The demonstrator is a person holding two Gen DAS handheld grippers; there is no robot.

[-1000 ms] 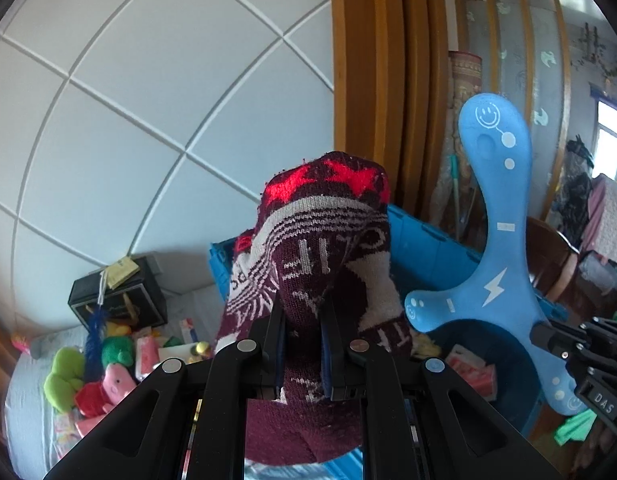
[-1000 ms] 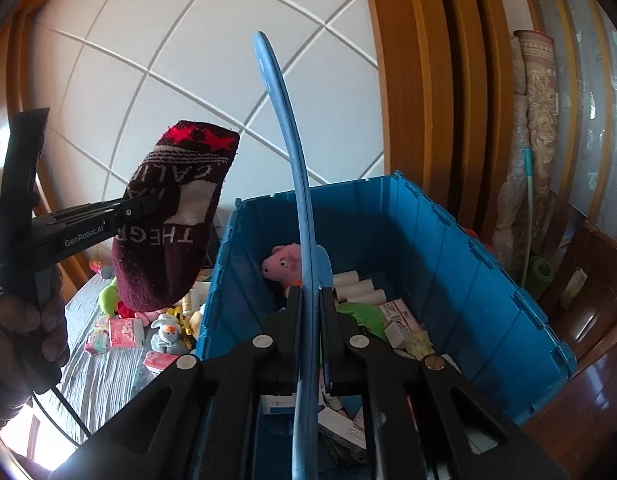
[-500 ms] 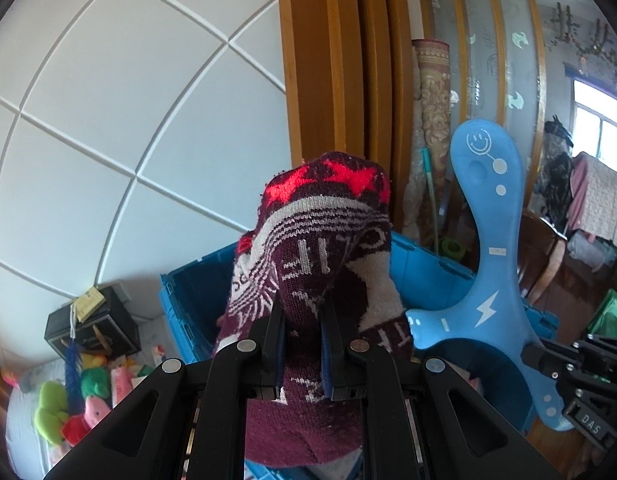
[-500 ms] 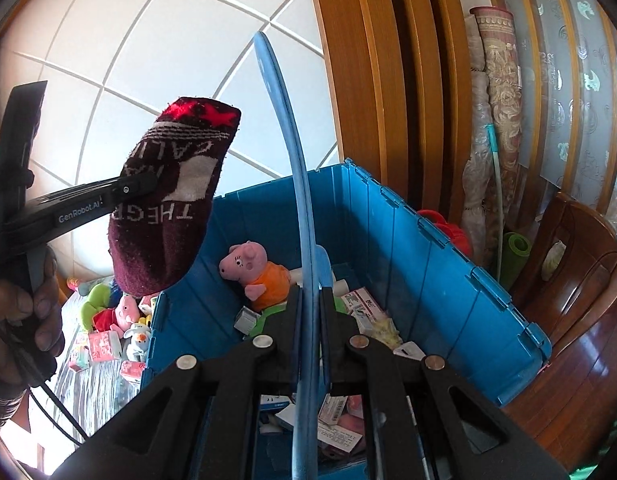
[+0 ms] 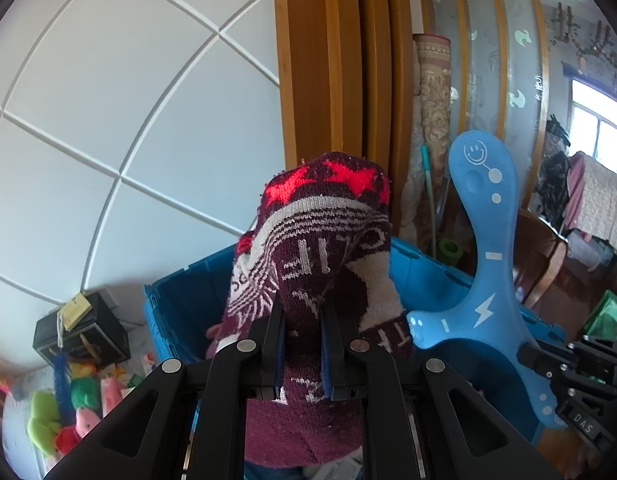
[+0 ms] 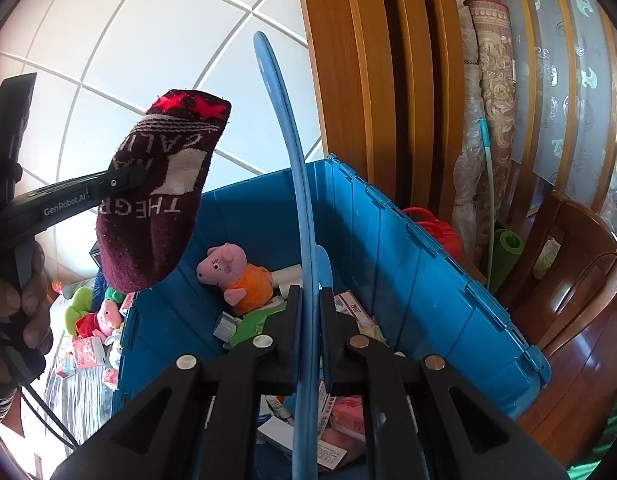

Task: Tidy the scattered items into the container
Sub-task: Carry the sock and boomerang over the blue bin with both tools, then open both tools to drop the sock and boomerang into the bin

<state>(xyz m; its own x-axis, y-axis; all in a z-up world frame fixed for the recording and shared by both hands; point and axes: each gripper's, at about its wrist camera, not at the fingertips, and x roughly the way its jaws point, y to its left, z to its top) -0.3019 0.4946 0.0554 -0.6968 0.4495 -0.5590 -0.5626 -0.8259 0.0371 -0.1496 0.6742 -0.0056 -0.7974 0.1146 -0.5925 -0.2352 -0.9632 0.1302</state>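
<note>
Your left gripper (image 5: 301,344) is clamped on the maroon sock (image 5: 320,264) mid-body, so the starred cuff stands up and the toe sags below the jaws. In the right wrist view the sock (image 6: 156,200) hangs at 10 o'clock, above the left rim of the blue bin (image 6: 428,264) — looks like a carry pose, not yet a drop. Your right gripper (image 6: 307,340) pinches the blue boomerang (image 6: 292,184) edge-on by one arm, blade pointing to 12 o'clock over the bin's open mouth, so I'd say it can fall flat among the contents. The pig plush (image 6: 238,272) and cartons already sit inside. Loose toys (image 6: 96,316) lie outside at 9 o'clock — I'd judge the tidy is only partly done.
</note>
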